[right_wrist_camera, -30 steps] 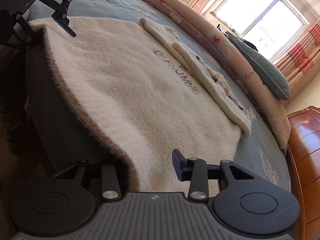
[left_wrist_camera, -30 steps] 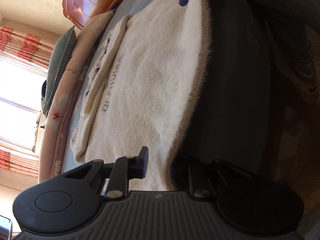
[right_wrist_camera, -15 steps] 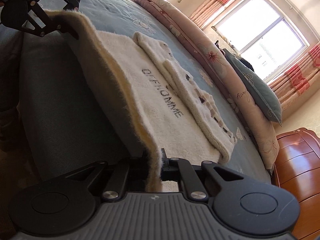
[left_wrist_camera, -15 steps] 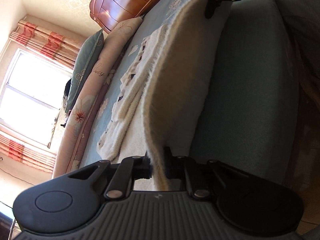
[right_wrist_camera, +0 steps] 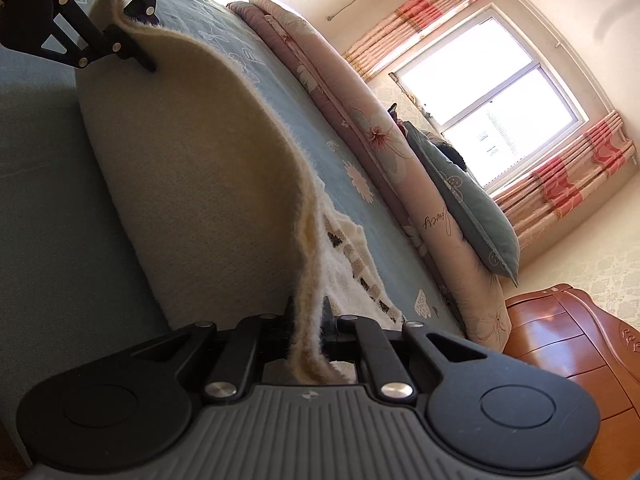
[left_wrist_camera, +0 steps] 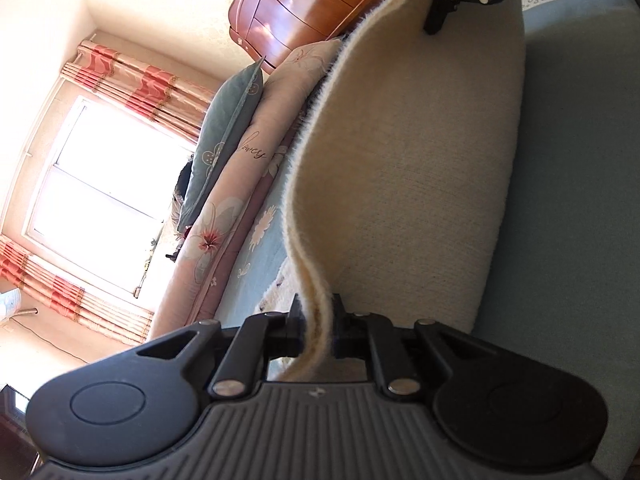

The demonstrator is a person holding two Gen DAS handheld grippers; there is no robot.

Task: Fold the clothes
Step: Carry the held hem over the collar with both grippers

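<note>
A fluffy cream sweater [left_wrist_camera: 412,168] lies on a blue bedspread [left_wrist_camera: 576,200], its near hem lifted off the bed in a standing sheet. My left gripper [left_wrist_camera: 318,322] is shut on one corner of that hem. My right gripper [right_wrist_camera: 308,318] is shut on the other corner, with the cream sweater [right_wrist_camera: 192,168] stretched between the two. Each gripper shows in the other's view: the right gripper [left_wrist_camera: 438,16] at the top, the left gripper [right_wrist_camera: 134,54] at the upper left. A checked sleeve [right_wrist_camera: 356,256] lies flat on the bed beyond the raised hem. The lifted cloth hides the sweater's front.
A rolled floral quilt [right_wrist_camera: 384,148] and a grey-green pillow [right_wrist_camera: 468,208] run along the far side of the bed. A wooden dresser [right_wrist_camera: 560,360] stands past the bed's end. A bright window [right_wrist_camera: 492,120] with striped curtains [right_wrist_camera: 576,172] is behind.
Both grippers went from open around the hem to shut on it. They then raised the hem off the bed, so the sweater now stands up and covers its printed front.
</note>
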